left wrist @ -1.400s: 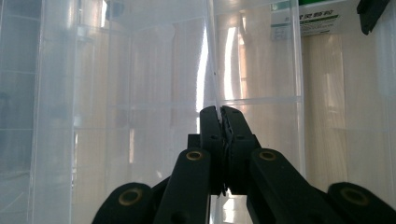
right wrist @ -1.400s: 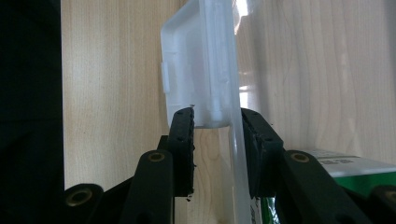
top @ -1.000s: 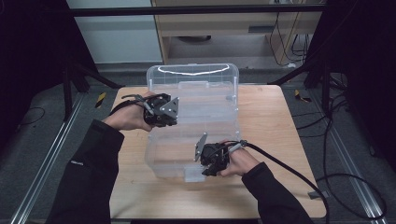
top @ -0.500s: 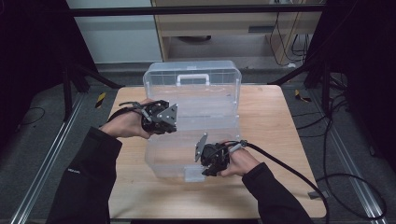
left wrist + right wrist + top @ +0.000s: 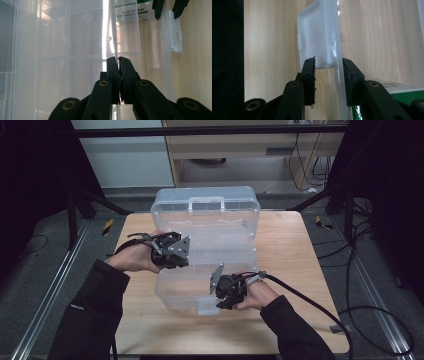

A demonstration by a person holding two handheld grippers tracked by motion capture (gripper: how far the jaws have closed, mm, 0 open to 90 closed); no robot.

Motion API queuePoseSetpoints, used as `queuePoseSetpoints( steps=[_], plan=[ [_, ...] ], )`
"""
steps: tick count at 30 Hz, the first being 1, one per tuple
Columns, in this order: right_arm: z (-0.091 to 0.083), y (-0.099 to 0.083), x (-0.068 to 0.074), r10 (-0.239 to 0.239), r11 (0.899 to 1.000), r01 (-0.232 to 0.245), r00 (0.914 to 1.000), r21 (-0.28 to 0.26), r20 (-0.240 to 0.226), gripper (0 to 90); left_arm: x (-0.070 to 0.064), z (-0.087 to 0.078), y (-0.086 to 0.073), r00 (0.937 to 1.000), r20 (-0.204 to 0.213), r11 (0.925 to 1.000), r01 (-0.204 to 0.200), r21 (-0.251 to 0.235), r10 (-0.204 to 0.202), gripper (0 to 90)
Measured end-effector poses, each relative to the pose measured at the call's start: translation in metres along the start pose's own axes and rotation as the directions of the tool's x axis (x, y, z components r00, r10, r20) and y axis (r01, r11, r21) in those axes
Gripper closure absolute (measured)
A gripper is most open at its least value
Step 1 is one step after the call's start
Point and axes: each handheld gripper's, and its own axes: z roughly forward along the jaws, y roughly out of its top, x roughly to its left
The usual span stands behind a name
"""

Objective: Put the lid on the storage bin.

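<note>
Clear plastic is what both my tools are working: a see-through storage box sits on the wooden tabletop with its lid swung up and leaning away from me, handle at the top. On the left, my left hand-held gripper is clenched on the thin left edge of that lid; in the left gripper view the jaws are pressed together with the sheet pinched between them, and the lid runs straight ahead of the tips. To its right and nearer me, my right hand-held gripper sits at the box's front wall, by the latch; the right gripper view shows its jaws on either side of the wall, but I cannot tell whether they are bearing on it or loose. The box's long axis runs left to right. I judge the swing depends on the left tool, with the hinge line beyond it.
</note>
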Motion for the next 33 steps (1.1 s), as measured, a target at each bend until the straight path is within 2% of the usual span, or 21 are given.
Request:
queuePoseSetpoints(
  steps=[1,2,3,7,9,10,11,12,13,17,18,19,20,23,24,27,31,33],
  plan=[
    [-0.001,-0.002,0.0,0.014,1.0,-0.013,0.9997,-0.024,0.019,66.3,0.001,0.0,-0.001,1.0,0.002,1.0,-0.001,-0.005,0.001,86.5],
    [-0.003,-0.003,0.001,0.02,0.999,-0.02,0.9996,-0.038,0.019,66.3,0.0,0.0,-0.001,0.9999,0.006,0.9999,0.009,-0.008,-0.009,86.6],
    [-0.006,-0.005,0.0,0.03,0.998,-0.029,0.9992,-0.064,0.025,66.3,0.001,0.0,-0.001,1.0,0.005,0.9999,0.003,-0.013,-0.003,86.6],
    [-0.024,-0.015,-0.003,0.096,0.98,-0.089,0.9949,-0.176,0.03,67.8,0.0,0.001,-0.002,0.9999,0.009,0.9997,0.013,-0.022,-0.013,86.6],
    [-0.032,-0.02,-0.004,0.123,0.971,-0.11,0.9913,-0.212,0.048,69.5,0.0,0.001,-0.003,0.9999,0.01,0.9996,0.014,-0.023,-0.013,86.5],
    [-0.032,-0.02,-0.004,0.123,0.971,-0.11,0.9913,-0.212,0.048,69.5,0.0,0.001,-0.003,0.9998,0.01,0.9996,0.015,-0.024,-0.015,86.5],
    [-0.038,-0.027,-0.005,0.152,0.96,-0.134,0.9869,-0.246,0.054,73.2,0.0,0.001,-0.003,0.9998,0.012,0.9996,0.017,-0.025,-0.016,86.6],
    [-0.038,-0.027,-0.005,0.152,0.96,-0.134,0.9869,-0.246,0.054,73.2,0.0,0.001,-0.003,0.9998,0.012,0.9996,0.017,-0.025,-0.016,86.5],
    [-0.043,-0.034,-0.003,0.172,0.947,-0.145,0.9824,-0.287,0.071,77.7,0.0,0.001,-0.003,0.9997,0.015,0.9995,0.018,-0.026,-0.018,86.6],
    [-0.053,-0.046,-0.003,0.219,0.924,-0.18,0.9724,-0.338,0.08,81.0,-0.001,0.001,-0.003,0.9997,0.016,0.9994,0.017,-0.029,-0.017,86.5],
    [-0.056,-0.05,-0.002,0.232,0.918,-0.192,0.9695,-0.347,0.079,81.3,-0.001,0.001,-0.003,0.9997,0.016,0.9994,0.017,-0.03,-0.016,86.5],
    [-0.056,-0.05,-0.002,0.232,0.918,-0.192,0.9695,-0.347,0.079,81.3,-0.001,0.001,-0.003,0.9997,0.016,0.9994,0.017,-0.03,-0.016,86.5],
    [-0.061,-0.056,-0.002,0.252,0.91,-0.207,0.9642,-0.359,0.082,81.3,-0.001,0.001,-0.003,0.9998,0.017,0.9994,0.014,-0.03,-0.014,86.5],
    [-0.067,-0.066,0.0,0.277,0.899,-0.228,0.9575,-0.374,0.081,79.5,-0.001,0.002,-0.003,0.9997,0.017,0.9993,0.016,-0.034,-0.016,86.5],
    [-0.067,-0.066,0.0,0.277,0.899,-0.228,0.9575,-0.374,0.081,79.5,-0.001,0.002,-0.003,0.9997,0.017,0.9993,0.016,-0.034,-0.016,86.5],
    [-0.071,-0.074,0.002,0.29,0.889,-0.237,0.9539,-0.393,0.079,79.3,-0.001,0.002,-0.004,0.9996,0.022,0.999,0.018,-0.041,-0.017,86.5],
    [-0.07,-0.075,0.002,0.289,0.894,-0.233,0.9523,-0.382,0.097,78.6,-0.001,0.002,-0.004,0.9996,0.024,0.9987,0.018,-0.047,-0.017,86.4],
    [-0.07,-0.074,0.001,0.289,0.889,-0.232,0.953,-0.394,0.091,78.6,-0.001,0.003,-0.005,0.9995,0.025,0.9984,0.02,-0.053,-0.019,86.3]
  ],
)
